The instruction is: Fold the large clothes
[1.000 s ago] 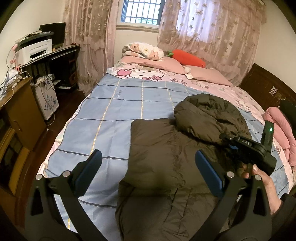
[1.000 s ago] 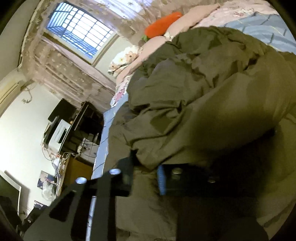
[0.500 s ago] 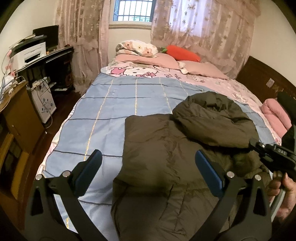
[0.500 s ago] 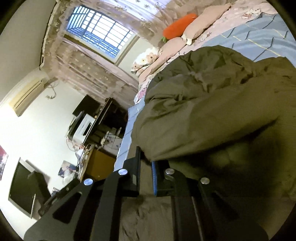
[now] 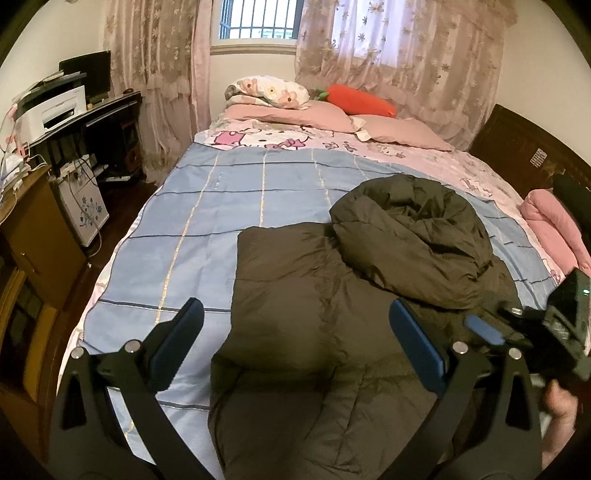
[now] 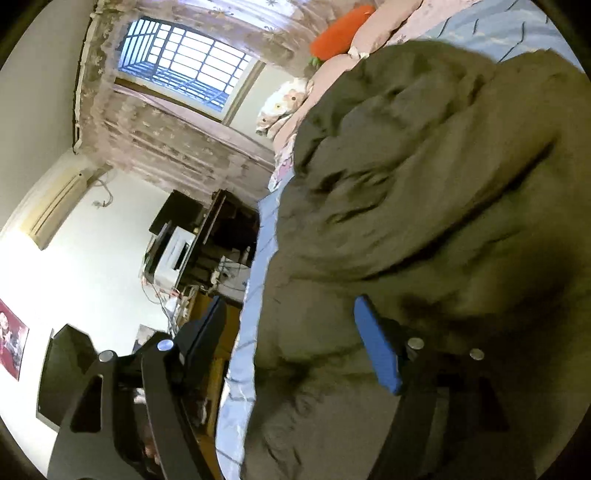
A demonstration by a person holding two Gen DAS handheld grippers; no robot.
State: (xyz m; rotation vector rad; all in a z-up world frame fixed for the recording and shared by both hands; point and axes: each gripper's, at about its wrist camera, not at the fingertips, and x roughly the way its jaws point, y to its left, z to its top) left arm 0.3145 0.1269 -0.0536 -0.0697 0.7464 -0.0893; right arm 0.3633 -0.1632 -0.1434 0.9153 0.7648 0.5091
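Over the jacket (image 5: 332, 314), both tongs gape empty; only the left view shows right tongs (image 5: 484, 328).

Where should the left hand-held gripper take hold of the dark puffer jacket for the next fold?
Probably the jacket's straight left edge on the blue bedspread. It lies flat and unobstructed, nearest the open left hand-held gripper. Come in low from the left, one finger sliding under the edge; the bunched hood is too bulky.

A barred window (image 5: 255, 18) sits top centre between lace curtains (image 5: 399, 51). White walls (image 5: 37, 40), a dark desk (image 5: 92, 122) with a printer (image 5: 55, 110) at left, dark wooden floor (image 5: 122, 206) beside the bed (image 5: 229, 206).
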